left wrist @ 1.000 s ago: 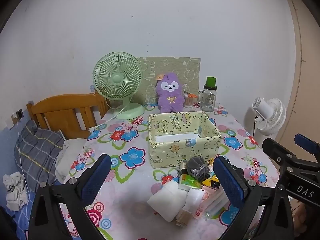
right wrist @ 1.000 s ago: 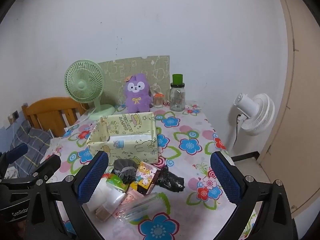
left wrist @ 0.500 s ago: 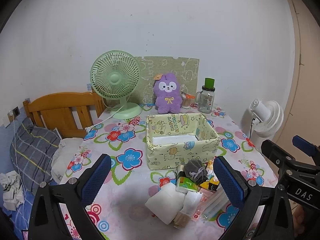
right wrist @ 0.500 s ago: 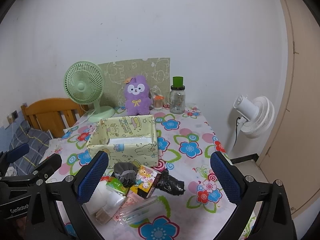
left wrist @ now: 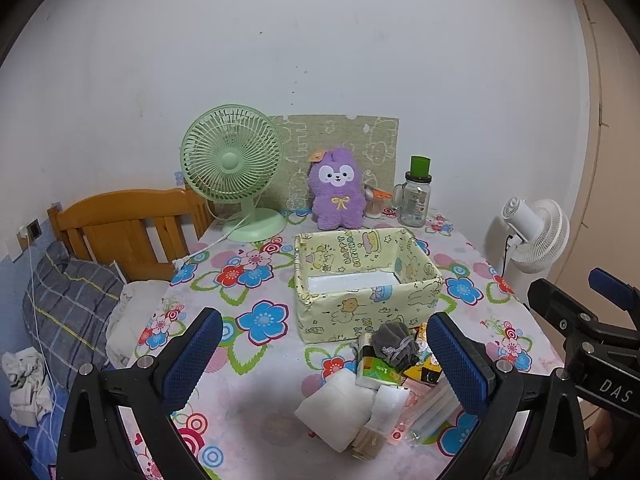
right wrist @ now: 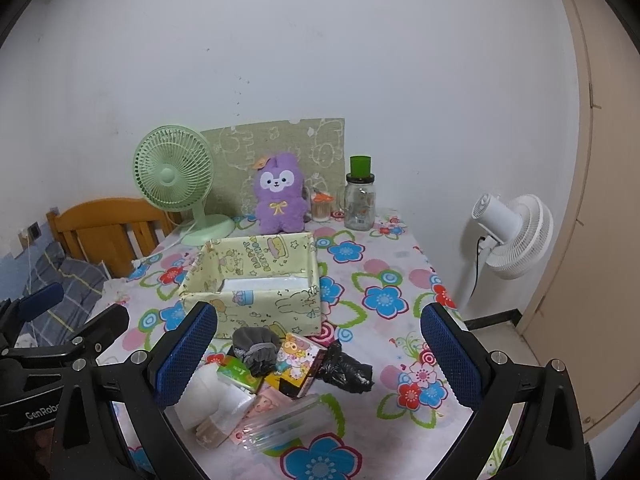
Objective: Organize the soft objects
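1. Evidently both tongs, left tongs [left wrist: 318, 356] and right tongs [right wrist: 318, 350], hang wide and empty, ready to choose.
2. Soft grey pouch [left wrist: 391, 340] tops the clutter just before the yellow box [left wrist: 362, 280], its likely destination.

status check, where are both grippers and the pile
Left gripper open, empty, above table. Right gripper open, empty. Soft pile with grey pouch untouched in front of empty yellow box. Nothing in the way.
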`<control>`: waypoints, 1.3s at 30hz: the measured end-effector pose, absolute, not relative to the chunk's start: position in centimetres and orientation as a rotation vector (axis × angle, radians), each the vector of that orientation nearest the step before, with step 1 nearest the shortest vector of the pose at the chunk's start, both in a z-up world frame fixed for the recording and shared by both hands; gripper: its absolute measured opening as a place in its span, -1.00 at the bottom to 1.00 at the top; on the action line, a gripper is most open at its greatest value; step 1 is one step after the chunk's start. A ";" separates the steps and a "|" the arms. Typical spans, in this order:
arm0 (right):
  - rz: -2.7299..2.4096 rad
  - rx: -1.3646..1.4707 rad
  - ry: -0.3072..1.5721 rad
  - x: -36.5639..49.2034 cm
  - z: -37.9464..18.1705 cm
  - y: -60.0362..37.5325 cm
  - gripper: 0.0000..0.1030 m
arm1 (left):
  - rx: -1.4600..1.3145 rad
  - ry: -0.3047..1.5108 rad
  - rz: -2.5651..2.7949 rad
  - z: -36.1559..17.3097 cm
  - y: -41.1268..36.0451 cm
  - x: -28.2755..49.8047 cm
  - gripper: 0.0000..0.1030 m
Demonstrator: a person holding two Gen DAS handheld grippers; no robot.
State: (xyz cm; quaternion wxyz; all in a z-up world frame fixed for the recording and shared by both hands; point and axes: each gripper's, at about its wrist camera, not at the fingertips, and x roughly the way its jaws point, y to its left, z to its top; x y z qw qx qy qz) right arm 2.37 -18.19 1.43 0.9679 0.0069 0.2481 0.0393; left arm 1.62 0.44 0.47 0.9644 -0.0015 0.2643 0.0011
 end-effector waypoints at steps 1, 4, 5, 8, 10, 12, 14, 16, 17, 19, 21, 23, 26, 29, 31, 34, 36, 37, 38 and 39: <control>0.079 0.013 0.502 2.4 1.4 -18.1 0.99 | -0.002 0.535 0.001 0.5 0.4 1.6 1.00; 0.077 0.015 0.501 2.4 1.5 -18.2 0.99 | 0.001 0.536 0.000 0.5 0.4 1.6 0.99; 0.077 0.015 0.500 2.4 1.5 -18.2 0.99 | 0.002 0.536 0.000 0.5 0.3 1.6 0.99; 0.077 0.016 0.501 2.4 1.5 -18.3 0.99 | 0.003 0.537 0.000 0.5 0.3 1.6 0.99; 0.077 0.017 0.500 2.4 1.5 -18.3 0.99 | 0.006 0.539 -0.003 0.5 0.2 1.7 0.99; 0.077 0.017 0.501 2.4 1.6 -18.3 0.99 | 0.010 0.539 -0.007 0.5 0.1 1.8 0.99; 0.078 0.019 0.499 2.5 1.6 -18.4 0.99 | 0.014 0.537 -0.011 0.6 -0.1 2.0 1.00; 0.081 0.022 0.494 2.4 1.7 -18.4 0.99 | 0.016 0.535 -0.013 0.6 -0.1 2.0 0.99; 0.080 0.024 0.492 2.5 1.8 -18.5 0.99 | 0.018 0.535 -0.014 0.6 -0.2 2.0 0.99; 0.079 0.027 0.492 2.6 1.8 -18.6 0.99 | 0.019 0.536 -0.015 0.6 -0.2 2.1 1.00; 0.078 0.027 0.493 2.6 1.8 -18.6 0.99 | 0.018 0.535 -0.013 0.6 -0.2 2.1 0.99; 0.081 0.028 0.495 2.5 1.7 -18.7 0.99 | 0.017 0.534 -0.013 0.6 -0.2 2.1 0.99; 0.081 0.030 0.497 2.6 1.7 -18.7 0.99 | 0.018 0.535 -0.013 0.6 -0.2 2.1 0.99; 0.082 0.031 0.497 2.7 1.7 -18.7 0.99 | 0.019 0.536 -0.013 0.6 -0.2 2.1 0.99; 0.083 0.030 0.497 2.7 1.7 -18.7 0.99 | 0.019 0.536 -0.014 0.6 -0.2 2.1 0.99; 0.083 0.031 0.499 2.8 1.6 -18.7 0.99 | 0.018 0.540 -0.013 0.5 -0.1 2.4 0.99; 0.081 0.031 0.498 2.8 1.6 -18.7 0.99 | 0.016 0.544 -0.013 0.4 -0.1 2.7 0.99; 0.081 0.031 0.497 2.8 1.6 -18.6 0.98 | 0.011 0.547 -0.016 0.3 0.0 2.8 0.99; 0.079 0.030 0.499 3.0 1.5 -18.6 0.98 | 0.008 0.553 -0.018 0.2 0.0 3.0 0.99; 0.078 0.028 0.500 3.0 1.4 -18.5 0.96 | 0.008 0.557 -0.019 0.0 0.1 3.2 0.99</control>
